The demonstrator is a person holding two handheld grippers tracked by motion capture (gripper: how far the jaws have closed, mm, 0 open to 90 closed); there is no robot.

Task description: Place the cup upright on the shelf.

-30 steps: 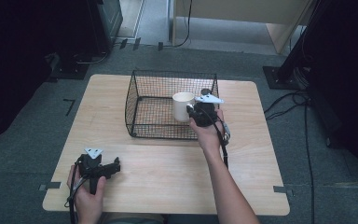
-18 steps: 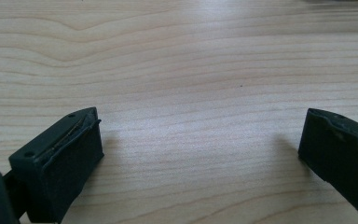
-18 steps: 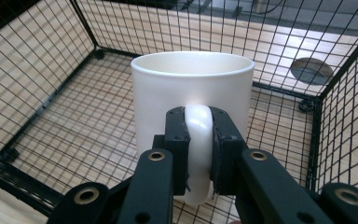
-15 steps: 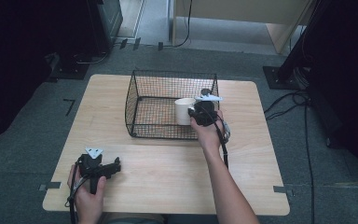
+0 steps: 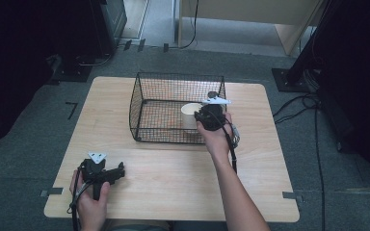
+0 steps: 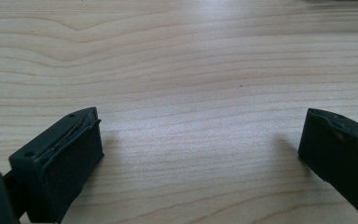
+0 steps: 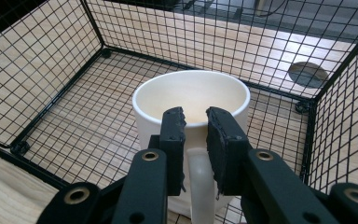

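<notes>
A cream mug stands upright inside the black wire basket, near its right wall. In the right gripper view the mug is empty, with its handle turned toward me. My right gripper reaches over the basket's near right corner, and its jaws straddle the handle. The pads still lie against the handle, though the jaws have just been opening a little. My left gripper rests on the table near the front left. It stands open over bare wood.
The wooden table has bare room in front of the basket and at both sides. Seen from my right gripper, a round hole lies in the tabletop beyond the basket's mesh wall. Dark stands and cables ring the table on the floor.
My right gripper has sunk slightly with the mug, deeper into the basket. The left hand has stayed put.
</notes>
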